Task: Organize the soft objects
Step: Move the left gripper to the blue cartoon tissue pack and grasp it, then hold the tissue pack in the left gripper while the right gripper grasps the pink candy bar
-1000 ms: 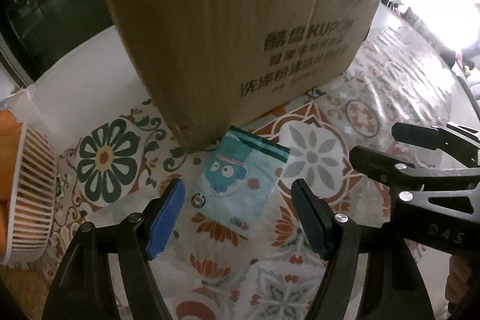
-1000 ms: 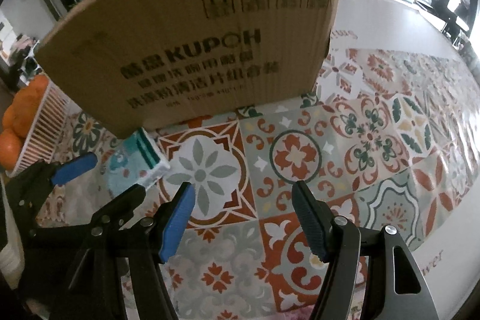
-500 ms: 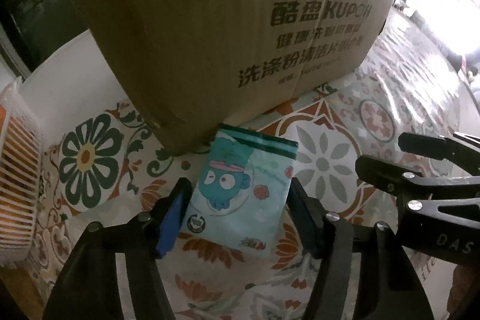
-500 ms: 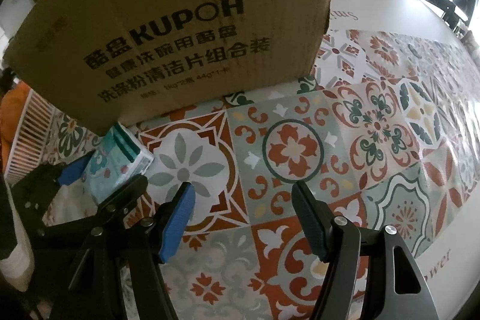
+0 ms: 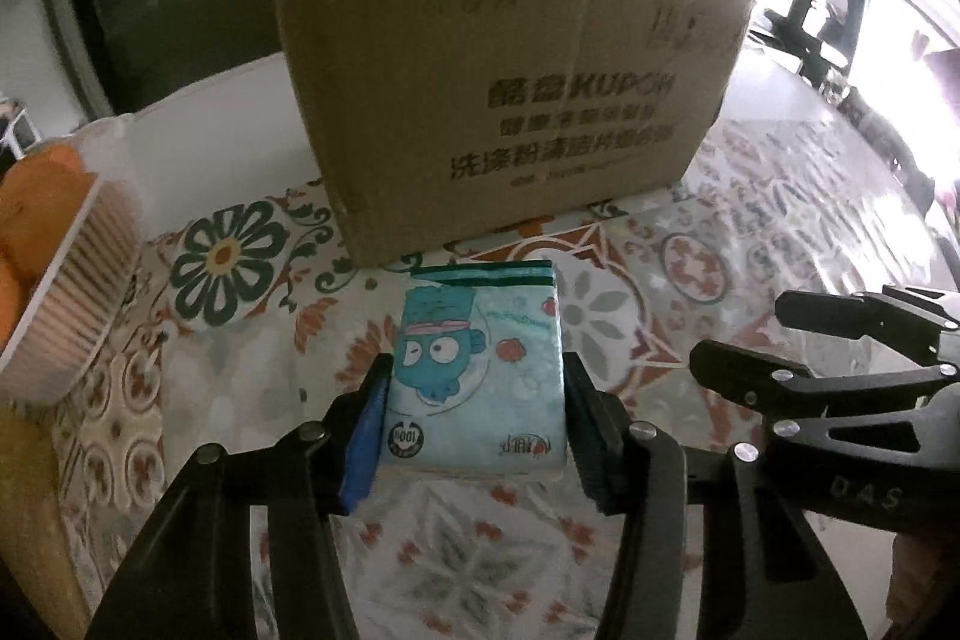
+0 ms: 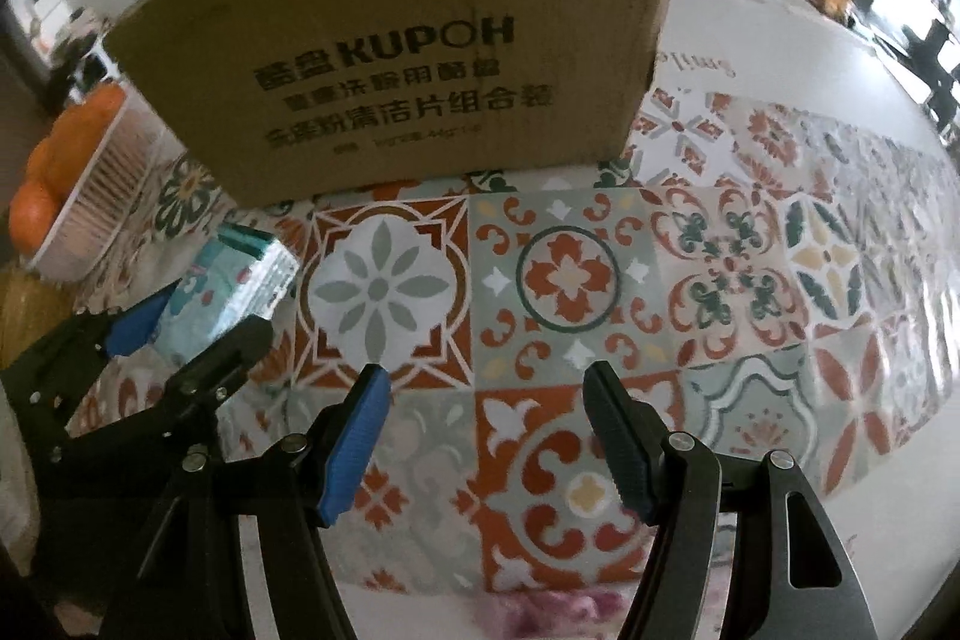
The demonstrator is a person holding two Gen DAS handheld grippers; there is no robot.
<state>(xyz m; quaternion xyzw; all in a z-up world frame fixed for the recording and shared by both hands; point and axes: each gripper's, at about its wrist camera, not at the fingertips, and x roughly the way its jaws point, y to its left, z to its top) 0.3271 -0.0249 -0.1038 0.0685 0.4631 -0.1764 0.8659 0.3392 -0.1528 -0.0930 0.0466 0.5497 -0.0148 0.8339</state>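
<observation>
Closing on the tissue pack [image 5: 477, 370], the left gripper [image 5: 474, 418] has its pads against both sides. Ahead stands the cardboard box [image 5: 504, 100], 1 pack still outside it. Right gripper [image 6: 486, 436] hangs spread, empty.

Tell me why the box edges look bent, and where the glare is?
Both views: fisheye lenses bow the box and darken the corners. Left wrist view: window glare whitens the cloth at right and the box print is blurred. Right wrist view: sheen along the cloth's right edge, print sharper.
</observation>
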